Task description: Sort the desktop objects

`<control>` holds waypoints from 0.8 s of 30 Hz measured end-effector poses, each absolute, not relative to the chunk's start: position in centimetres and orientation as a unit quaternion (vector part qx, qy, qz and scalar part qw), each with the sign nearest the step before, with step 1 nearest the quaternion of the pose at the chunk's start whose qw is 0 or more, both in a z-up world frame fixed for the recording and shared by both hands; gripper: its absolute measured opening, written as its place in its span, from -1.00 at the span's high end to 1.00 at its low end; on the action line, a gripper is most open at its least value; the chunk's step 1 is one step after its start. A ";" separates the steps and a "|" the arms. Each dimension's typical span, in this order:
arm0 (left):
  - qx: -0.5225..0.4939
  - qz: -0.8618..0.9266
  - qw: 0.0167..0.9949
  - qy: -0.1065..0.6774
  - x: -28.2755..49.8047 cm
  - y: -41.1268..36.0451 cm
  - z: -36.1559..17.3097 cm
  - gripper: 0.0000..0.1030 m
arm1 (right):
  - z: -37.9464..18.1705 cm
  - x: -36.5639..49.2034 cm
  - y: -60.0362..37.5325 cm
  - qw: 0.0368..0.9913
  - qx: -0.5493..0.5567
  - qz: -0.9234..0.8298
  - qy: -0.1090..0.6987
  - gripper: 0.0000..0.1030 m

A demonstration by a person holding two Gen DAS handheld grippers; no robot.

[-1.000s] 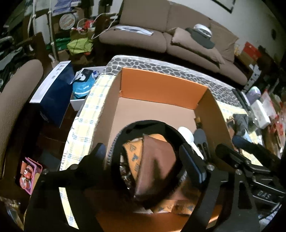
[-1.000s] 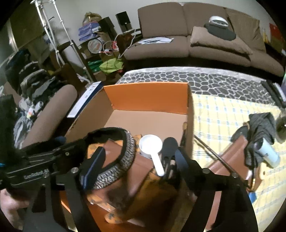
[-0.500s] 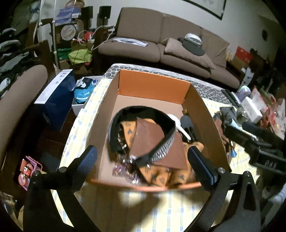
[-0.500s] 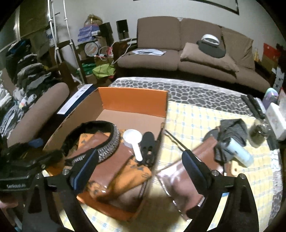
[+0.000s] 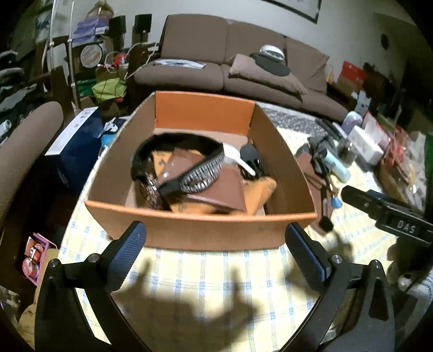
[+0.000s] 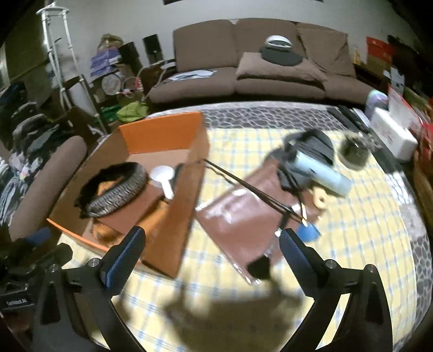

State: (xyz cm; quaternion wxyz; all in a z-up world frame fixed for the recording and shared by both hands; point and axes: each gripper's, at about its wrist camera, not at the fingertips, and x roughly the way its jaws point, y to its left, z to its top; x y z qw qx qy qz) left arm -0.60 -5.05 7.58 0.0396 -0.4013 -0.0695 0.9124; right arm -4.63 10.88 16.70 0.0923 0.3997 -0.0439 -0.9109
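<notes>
Orange box: upright | belt: coiled inside | both hand-held grippers: just opened, empty

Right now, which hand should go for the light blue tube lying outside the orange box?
Right. The right tongs stand open, facing the light blue cylindrical tube on the checked tablecloth. The left tongs, also open, face the orange cardboard box.

A long brown fabric three-seat sofa ran along the pale back wall, a matching brown cushion lying on its seat. Left of it, a cluttered dark wooden shelf stood beside white metal poles. Light was dim and warm, throwing hard shadows across the yellow checked tablecloth over the table.
</notes>
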 end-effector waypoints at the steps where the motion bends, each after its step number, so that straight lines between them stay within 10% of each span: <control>1: -0.405 0.911 0.038 -0.066 -0.5 -4.7 7.2 -0.99 | 16.5 -4.4 11.1 0.090 0.401 -0.911 -0.047 -0.95; 24: -0.448 0.893 0.003 -0.047 -1.3 0.0 -0.3 -0.99 | 8.2 -1.7 14.9 0.007 0.455 -0.890 -0.031 -0.95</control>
